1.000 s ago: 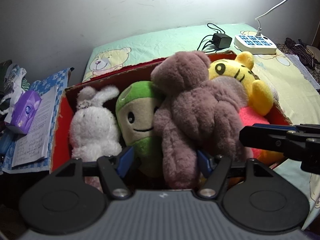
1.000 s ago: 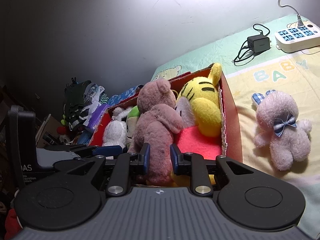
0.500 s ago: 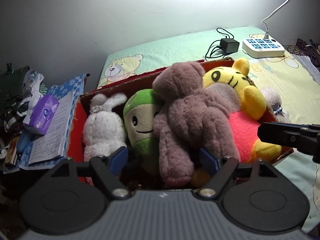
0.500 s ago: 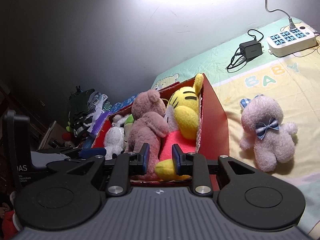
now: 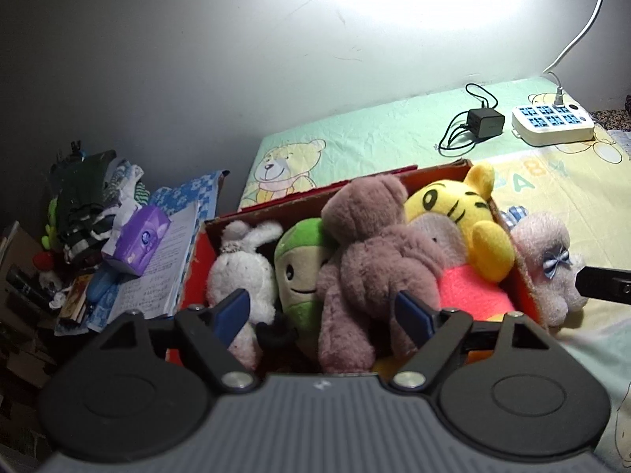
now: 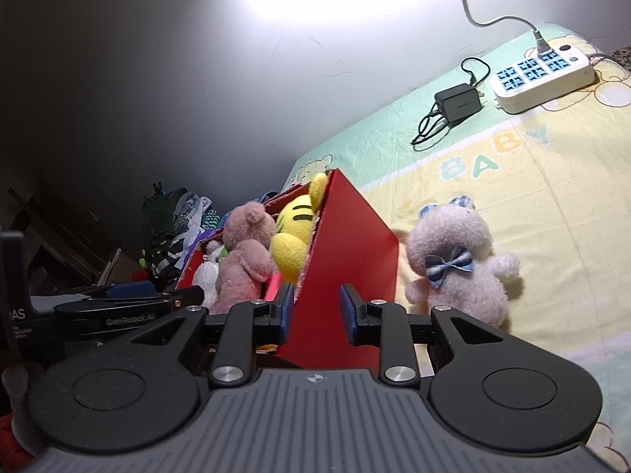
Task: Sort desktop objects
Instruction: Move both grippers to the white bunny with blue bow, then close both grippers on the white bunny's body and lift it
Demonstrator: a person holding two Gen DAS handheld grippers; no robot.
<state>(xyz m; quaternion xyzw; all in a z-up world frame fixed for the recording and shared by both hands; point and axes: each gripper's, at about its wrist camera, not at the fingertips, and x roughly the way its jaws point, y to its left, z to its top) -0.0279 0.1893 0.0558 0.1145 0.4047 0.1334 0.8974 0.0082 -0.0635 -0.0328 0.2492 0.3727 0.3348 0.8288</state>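
One red box [image 5: 524,280] sits on the bedsheet [image 6: 532,181] holding four plush toys side by side: a brown bear [image 5: 374,260], a yellow tiger [image 5: 461,213], a green one [image 5: 299,272] and a white rabbit [image 5: 240,272]. A fifth toy, one pale pink plush with a bow [image 6: 453,268], lies on the sheet just beside the box's right wall. The left gripper [image 5: 321,313] is spread wide and empty before the box, the right gripper [image 6: 316,311] parted and empty at its red wall.

Glare on wall (corners dim, warped)

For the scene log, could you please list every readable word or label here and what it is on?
"BABY": bed sheet.
"GenRobot.AI": left gripper arm.
"AS", cut off: black block at the left edge.
Open notebook, purple box, charger: too small to read.
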